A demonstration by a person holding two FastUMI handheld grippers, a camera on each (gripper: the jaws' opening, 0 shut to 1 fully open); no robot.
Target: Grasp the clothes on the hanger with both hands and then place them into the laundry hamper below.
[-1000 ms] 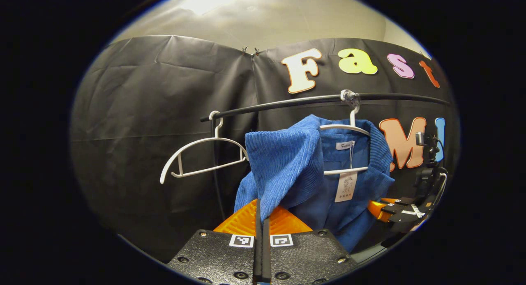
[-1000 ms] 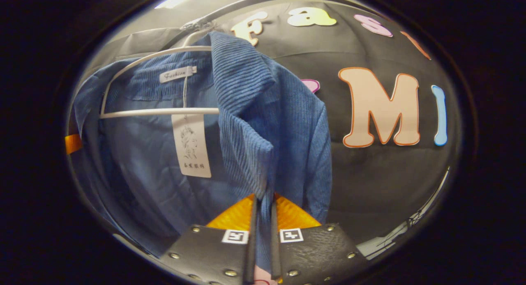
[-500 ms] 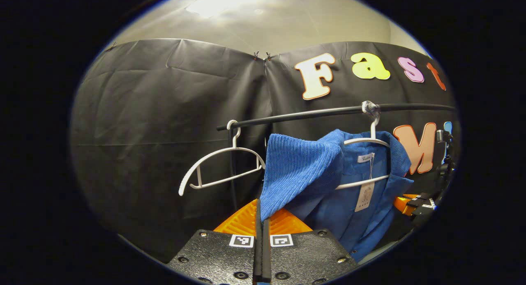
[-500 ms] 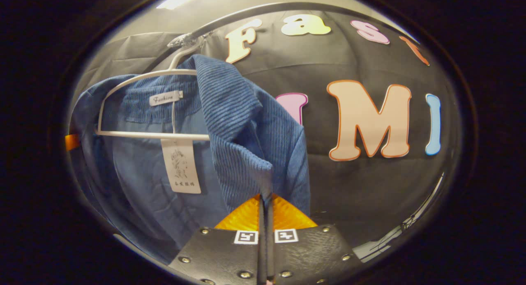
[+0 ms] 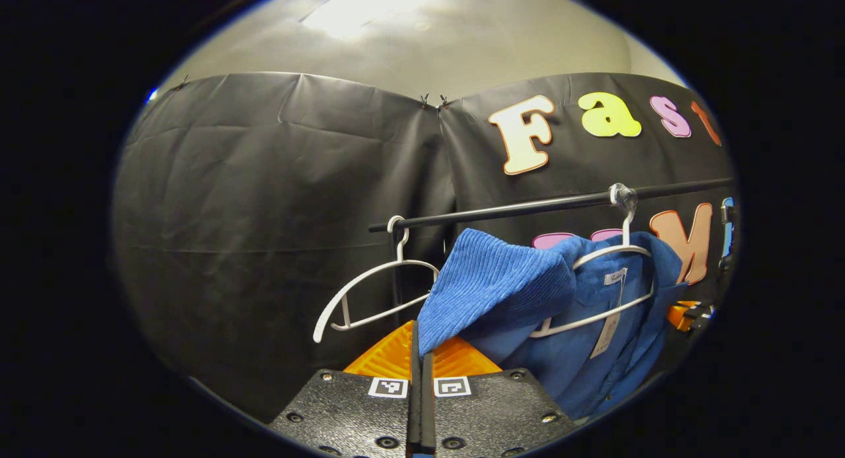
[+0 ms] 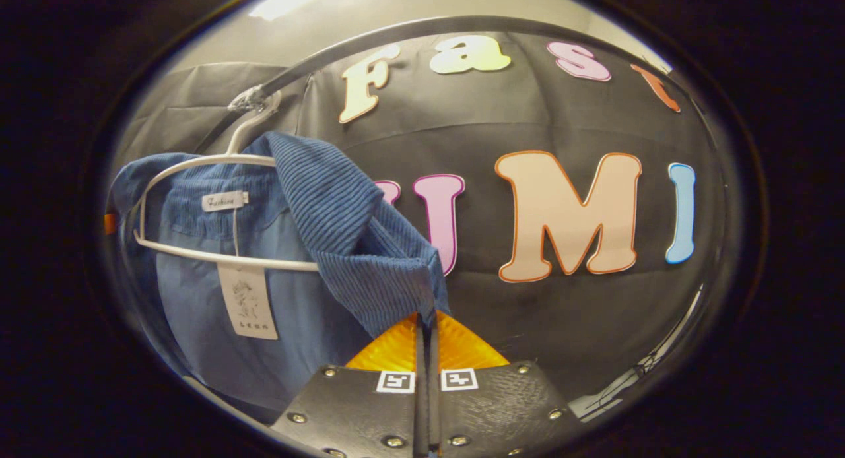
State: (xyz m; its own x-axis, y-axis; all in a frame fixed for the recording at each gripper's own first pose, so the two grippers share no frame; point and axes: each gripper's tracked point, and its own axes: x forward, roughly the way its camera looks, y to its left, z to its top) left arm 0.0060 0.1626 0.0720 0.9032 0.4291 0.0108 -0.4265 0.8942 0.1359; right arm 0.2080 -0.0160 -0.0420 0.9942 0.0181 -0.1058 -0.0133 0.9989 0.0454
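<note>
Both grippers have drawn back and outward over the last second, so the blue corduroy shirt point(image 5: 502, 293) now stretches away from its hanger point(image 5: 594, 293) instead of hanging close to it. Nearest, the left gripper point(image 5: 420, 352) is closed tight on one front edge of the shirt, and the right gripper point(image 6: 428, 342) is pinched shut on the other front edge, each with cloth clamped between both fingers. Beyond them the collar and back panel still drape over the white hanger, so I judge the shirt only partly freed; it needs more pull off the hanger's ends before lowering. An empty hanger point(image 5: 370, 293) sits close beside the left edge, a possible snag. Farther back the black rail point(image 5: 528, 207) runs across, with open room below; the hamper is not seen.
</note>
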